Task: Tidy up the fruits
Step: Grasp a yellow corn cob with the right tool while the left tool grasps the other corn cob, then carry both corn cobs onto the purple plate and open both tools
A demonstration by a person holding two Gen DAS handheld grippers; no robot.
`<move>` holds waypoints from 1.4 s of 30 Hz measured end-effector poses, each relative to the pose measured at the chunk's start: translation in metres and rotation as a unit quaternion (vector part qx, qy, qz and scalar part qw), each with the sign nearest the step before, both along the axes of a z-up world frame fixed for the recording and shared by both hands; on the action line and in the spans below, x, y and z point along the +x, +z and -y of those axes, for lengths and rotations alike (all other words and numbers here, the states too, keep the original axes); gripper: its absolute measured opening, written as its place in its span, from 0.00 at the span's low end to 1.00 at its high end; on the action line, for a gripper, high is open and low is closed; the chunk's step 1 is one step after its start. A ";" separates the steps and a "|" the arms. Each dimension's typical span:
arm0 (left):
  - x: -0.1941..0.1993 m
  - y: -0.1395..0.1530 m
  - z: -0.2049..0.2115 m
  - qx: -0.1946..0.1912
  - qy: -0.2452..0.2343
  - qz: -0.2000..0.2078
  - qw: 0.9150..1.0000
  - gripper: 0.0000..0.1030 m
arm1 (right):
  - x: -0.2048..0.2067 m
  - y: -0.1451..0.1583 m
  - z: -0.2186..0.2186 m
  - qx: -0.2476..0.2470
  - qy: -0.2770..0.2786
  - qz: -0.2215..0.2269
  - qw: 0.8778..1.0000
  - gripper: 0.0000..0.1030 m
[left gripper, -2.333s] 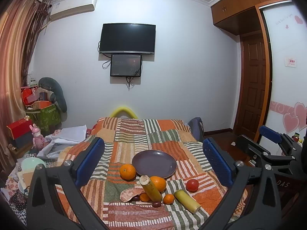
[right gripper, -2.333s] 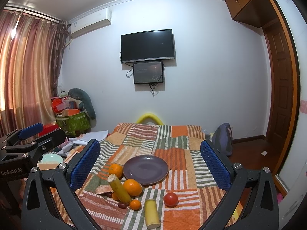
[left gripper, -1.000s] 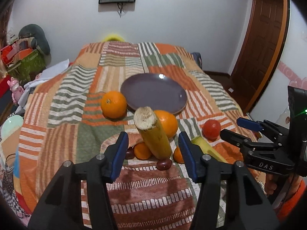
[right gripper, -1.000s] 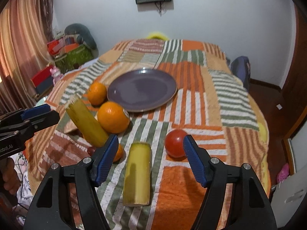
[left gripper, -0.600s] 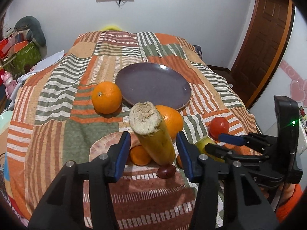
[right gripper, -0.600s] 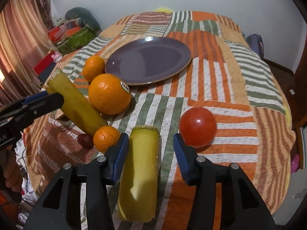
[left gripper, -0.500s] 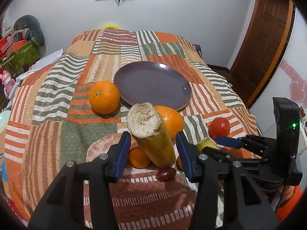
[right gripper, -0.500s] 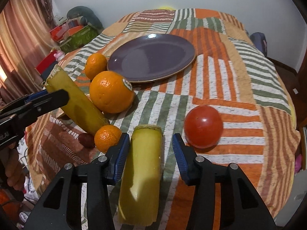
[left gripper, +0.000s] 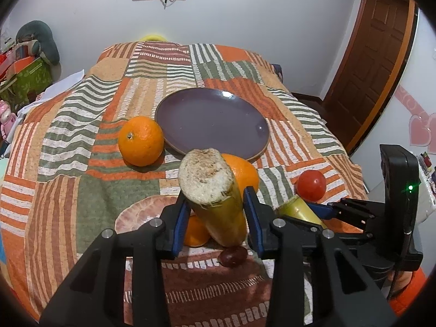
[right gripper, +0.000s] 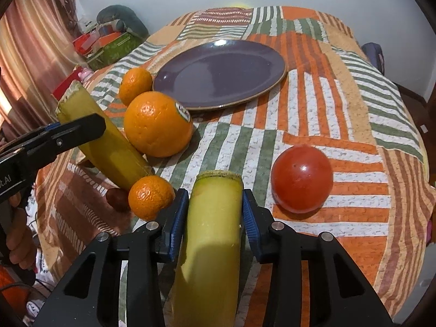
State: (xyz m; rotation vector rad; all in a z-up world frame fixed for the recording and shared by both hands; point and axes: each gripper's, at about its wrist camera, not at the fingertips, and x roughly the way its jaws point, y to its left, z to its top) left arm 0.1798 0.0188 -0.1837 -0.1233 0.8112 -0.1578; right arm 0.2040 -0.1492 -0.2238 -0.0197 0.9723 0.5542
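An empty purple plate (left gripper: 212,120) (right gripper: 220,73) lies on the patchwork blanket. My left gripper (left gripper: 216,218) is shut on a tilted yellow-green cane piece (left gripper: 215,199) (right gripper: 109,144), its cut end up. My right gripper (right gripper: 215,218) is shut on a second cane piece (right gripper: 209,245) (left gripper: 299,208) lying on the blanket. A big orange (right gripper: 158,124) (left gripper: 242,174) sits behind the tilted cane. Another orange (left gripper: 141,141) (right gripper: 135,85) is left of the plate. A red tomato (right gripper: 302,178) (left gripper: 311,185) lies right of my right gripper. A small mandarin (right gripper: 150,196) and a dark date (left gripper: 233,256) lie between the canes.
A pink peel piece (left gripper: 141,212) lies left of my left gripper, with another small mandarin (left gripper: 194,231) beside it. The blanket (left gripper: 68,141) drops off at its left and right edges. Boxes and clutter (right gripper: 109,43) stand at the far left; a brown door (left gripper: 373,49) is at the right.
Both grippers came down from a high far view to the fruit and closed: the left around the tilted cane piece, the right around the lying cane piece.
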 end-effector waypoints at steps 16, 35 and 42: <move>-0.026 0.052 0.003 0.027 0.014 0.066 0.997 0.34 | -0.013 0.069 0.018 0.016 -0.043 0.111 0.993 0.33; -0.003 0.090 -0.022 0.051 0.040 0.115 0.991 0.34 | 0.007 0.113 0.010 0.023 -0.049 0.191 0.980 0.32; 0.025 0.080 -0.025 0.056 0.033 0.102 0.993 0.34 | 0.029 0.109 0.002 0.015 -0.046 0.193 0.980 0.33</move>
